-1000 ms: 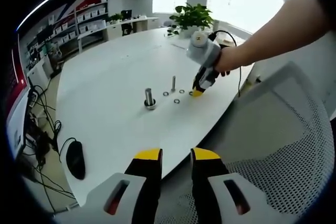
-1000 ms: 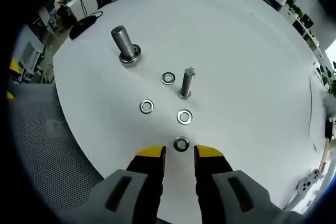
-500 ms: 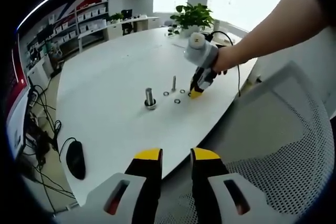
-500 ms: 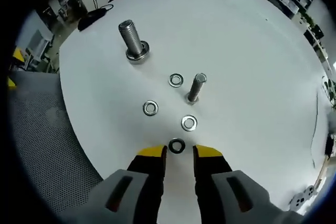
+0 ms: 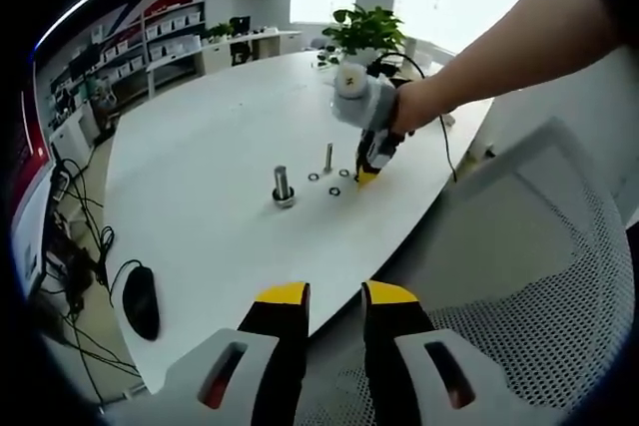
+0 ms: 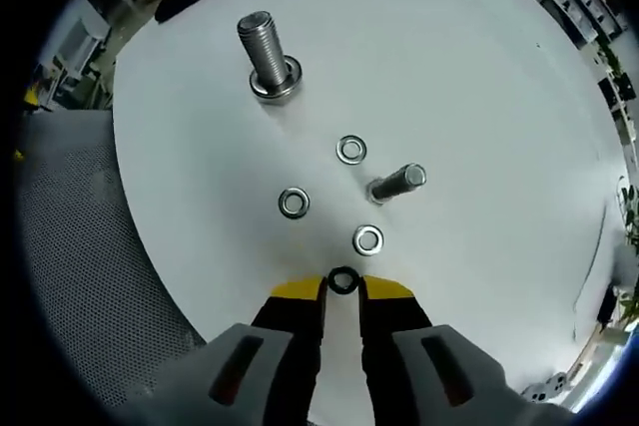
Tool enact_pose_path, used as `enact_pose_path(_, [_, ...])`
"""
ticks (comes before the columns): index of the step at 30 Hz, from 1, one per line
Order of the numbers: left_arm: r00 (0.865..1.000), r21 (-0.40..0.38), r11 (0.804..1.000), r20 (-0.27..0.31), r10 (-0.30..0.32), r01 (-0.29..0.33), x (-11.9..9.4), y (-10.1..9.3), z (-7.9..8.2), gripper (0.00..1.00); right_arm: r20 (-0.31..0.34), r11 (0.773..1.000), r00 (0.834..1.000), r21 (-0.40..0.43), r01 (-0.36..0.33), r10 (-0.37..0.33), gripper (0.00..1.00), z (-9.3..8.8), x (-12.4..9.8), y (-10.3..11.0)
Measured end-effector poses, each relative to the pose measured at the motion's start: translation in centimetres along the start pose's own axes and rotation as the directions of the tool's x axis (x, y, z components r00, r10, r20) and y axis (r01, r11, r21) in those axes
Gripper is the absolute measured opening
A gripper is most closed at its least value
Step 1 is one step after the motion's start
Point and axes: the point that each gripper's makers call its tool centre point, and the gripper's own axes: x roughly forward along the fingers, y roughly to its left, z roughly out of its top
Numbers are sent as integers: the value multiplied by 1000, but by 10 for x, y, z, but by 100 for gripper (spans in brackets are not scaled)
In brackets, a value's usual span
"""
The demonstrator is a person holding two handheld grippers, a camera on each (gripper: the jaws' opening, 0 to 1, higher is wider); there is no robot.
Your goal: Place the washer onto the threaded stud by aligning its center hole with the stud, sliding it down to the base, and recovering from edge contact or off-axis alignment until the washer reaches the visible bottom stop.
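On the white table [image 6: 479,97] stand a thick threaded stud [image 6: 268,52] on a round base and a thinner stud [image 6: 397,184]. Three washers [image 6: 350,150] [image 6: 294,203] [image 6: 367,239] lie flat around the thin stud. A fourth, darker washer [image 6: 342,280] sits between the yellow tips of my right gripper [image 6: 341,290], whose jaws touch it on both sides. In the left gripper view, that right gripper [image 5: 367,169] points down at the table beside the studs [image 5: 282,187] [image 5: 327,157], held by a hand. My left gripper [image 5: 334,296] hangs open off the table's near edge, holding nothing.
A black mouse [image 5: 140,301] with its cable lies near the table's left edge. A potted plant [image 5: 367,32] stands at the far end. A mesh office chair [image 5: 519,246] is beside the table's right edge, its mesh [image 6: 80,246] on the left of the right gripper view.
My right gripper has moved forward and lower over the table and its jaws have narrowed onto the nearest washer. The left gripper has stayed where it was, open.
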Motion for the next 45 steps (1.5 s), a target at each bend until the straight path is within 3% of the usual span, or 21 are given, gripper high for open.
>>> enact_pose_path(7, [1000,-2,1000,4,1,-1,0,0,0,18,-24,999,1000,35,18,-17,15,0,-2,2])
enact_pose_path(15, [1000,-6,1000,15,5,-5,-1,2,2,18,49,995,998,98,33,-38,14,0,-3,-1])
enact_pose_path(31, [1000,-4,1000,10,11,-11,-1,3,2,18,96,988,995,155,12,-27,13,-5,-6,1])
enact_pose_path(45, [1000,-4,1000,8,18,-18,-1,4,2,18,188,985,982,172,1,-33,13,22,-35,-11])
